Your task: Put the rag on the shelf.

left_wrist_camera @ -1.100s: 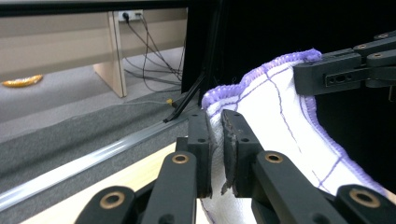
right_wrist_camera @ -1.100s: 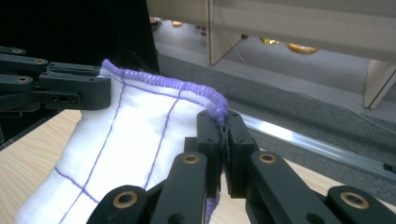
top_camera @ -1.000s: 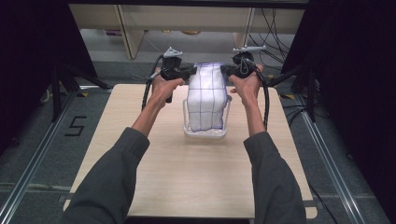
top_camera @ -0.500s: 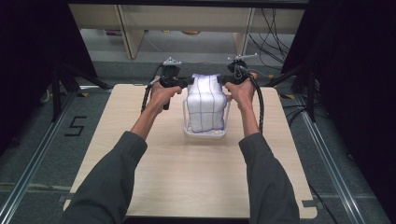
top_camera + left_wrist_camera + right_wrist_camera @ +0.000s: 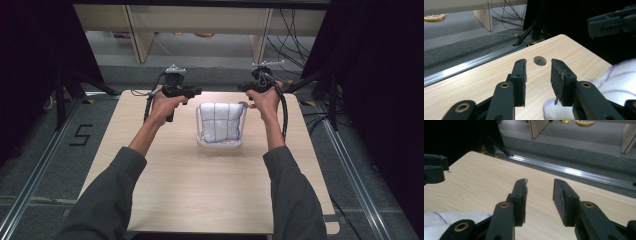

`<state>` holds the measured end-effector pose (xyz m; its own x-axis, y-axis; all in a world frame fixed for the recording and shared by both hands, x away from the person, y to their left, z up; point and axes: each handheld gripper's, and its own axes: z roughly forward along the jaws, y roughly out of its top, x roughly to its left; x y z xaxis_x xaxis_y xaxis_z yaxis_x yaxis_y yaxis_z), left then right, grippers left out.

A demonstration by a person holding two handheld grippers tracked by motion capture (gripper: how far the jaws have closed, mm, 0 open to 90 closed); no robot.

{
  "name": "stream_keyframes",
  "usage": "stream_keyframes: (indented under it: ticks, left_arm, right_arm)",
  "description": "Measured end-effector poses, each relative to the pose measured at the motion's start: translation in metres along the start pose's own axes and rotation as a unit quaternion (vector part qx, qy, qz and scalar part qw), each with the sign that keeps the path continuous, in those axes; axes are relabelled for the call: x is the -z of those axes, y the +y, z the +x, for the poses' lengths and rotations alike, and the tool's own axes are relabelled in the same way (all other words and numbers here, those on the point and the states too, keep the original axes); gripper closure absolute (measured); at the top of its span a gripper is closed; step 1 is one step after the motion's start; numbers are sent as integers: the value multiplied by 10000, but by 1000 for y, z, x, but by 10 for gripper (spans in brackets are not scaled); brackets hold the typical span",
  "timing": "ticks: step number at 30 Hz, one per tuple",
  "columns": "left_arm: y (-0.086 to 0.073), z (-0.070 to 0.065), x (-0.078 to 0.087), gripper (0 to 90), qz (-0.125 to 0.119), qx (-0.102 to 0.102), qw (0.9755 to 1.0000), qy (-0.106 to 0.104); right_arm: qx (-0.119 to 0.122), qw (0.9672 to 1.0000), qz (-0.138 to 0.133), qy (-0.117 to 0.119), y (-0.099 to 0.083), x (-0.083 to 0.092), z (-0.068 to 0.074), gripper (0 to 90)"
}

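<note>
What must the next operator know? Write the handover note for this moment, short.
Left tongs: open, holding nothing, just left of the basket's far end.
Right tongs: open, holding nothing, just right of the basket's far end.
Things: white cloth with purple grid lines lies folded inside the white basket, mid-table.
Done: cloth is in the basket and free of both tongs.
Left: probably only pulling both tongs clear; check that the cloth's far edge sits inside the rim.
</note>
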<state>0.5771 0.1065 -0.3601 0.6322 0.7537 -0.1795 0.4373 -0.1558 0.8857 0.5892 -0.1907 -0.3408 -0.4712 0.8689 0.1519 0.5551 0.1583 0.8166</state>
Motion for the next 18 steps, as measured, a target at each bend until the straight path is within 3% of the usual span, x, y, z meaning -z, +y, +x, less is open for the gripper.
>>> stream_keyframes:
  ticks: [2,4,12,13,14,18]
  left_arm:
    - [-2,1,5,622,71,37,10000,-23]
    - [-3,2,9,606,122,-9,9999,-16]
    - [-11,2,23,539,191,7,9998,-20]
    - [-12,1,23,527,231,-15,9997,-7]
    - [-14,-1,25,520,334,-99,9994,26]
    - [-16,-4,29,485,243,19,9997,-37]
  right_arm:
    - [-138,9999,-14,-7,0,5,0,627]
    - [14,10000,-74,53,0,8,-4,617]
    - [-24,9998,-125,171,-3,26,-5,577]
    - [51,9997,-141,187,-4,28,-6,571]
    - [-23,9997,-136,193,-5,29,-5,566]
    - [-18,9996,-159,236,-8,33,-6,555]
